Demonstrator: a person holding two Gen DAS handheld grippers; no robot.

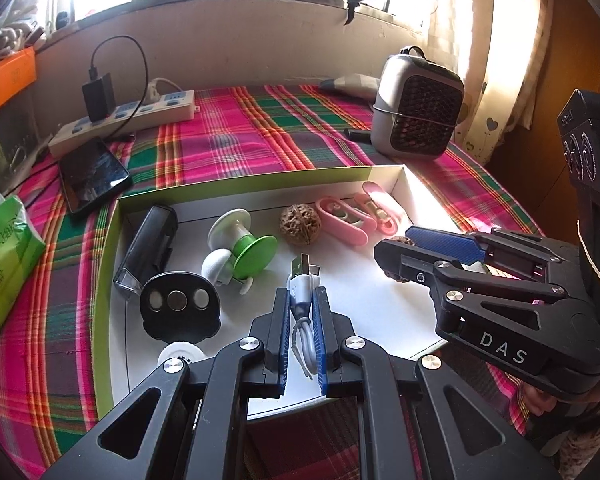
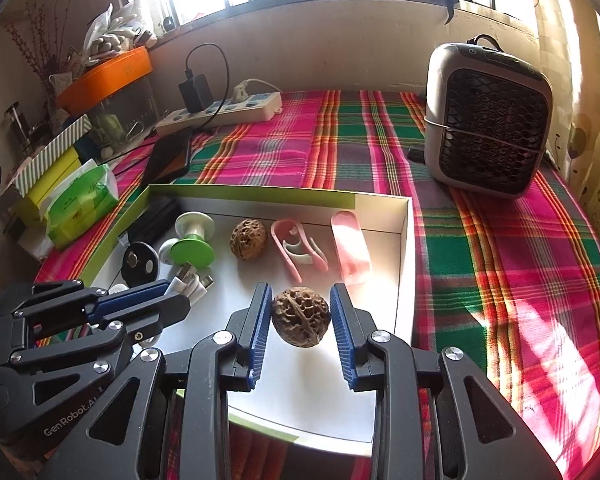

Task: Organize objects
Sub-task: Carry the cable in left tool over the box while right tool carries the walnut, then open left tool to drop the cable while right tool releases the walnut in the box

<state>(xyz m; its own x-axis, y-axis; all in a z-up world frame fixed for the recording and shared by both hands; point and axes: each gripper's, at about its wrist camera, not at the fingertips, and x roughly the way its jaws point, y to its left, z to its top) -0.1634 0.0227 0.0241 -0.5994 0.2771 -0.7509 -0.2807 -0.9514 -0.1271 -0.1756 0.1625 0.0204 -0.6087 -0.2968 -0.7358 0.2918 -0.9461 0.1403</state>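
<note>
**Me:** Jaws first. On my left gripper (image 1: 302,312) they're clamped on the white USB cable (image 1: 300,300), bundled up, long axis running straight away from the camera, metal plug pointing to the far wall of the tray (image 1: 260,180). My right gripper (image 2: 300,316) has its jaws apart, one either side of a walnut (image 2: 300,316). There looks to be a sliver of gap on both sides, so it isn't squeezed. That nut sits on the white tray floor near the front right.

**Other guy:** What's crowding you in there?

**Me:** Plenty. Second walnut (image 2: 249,239) is further back, mid-tray. Just right of it, a pink clip thing (image 2: 296,250) and a pink cap (image 2: 350,246), both lying lengthwise front to back. Left of the cable there's a green and white spool (image 1: 240,248), a black disc with three round inserts (image 1: 179,304), and a black case (image 1: 150,244) leaning along the left wall. The two grippers are near each other over the tray. Outside it, on the plaid worktop (image 2: 500,260), there's a grey fan heater (image 2: 486,120) at the back right, a phone (image 1: 92,176) and power strip (image 1: 128,120) at the back left, and a green tissue pack (image 1: 4,260).
</note>
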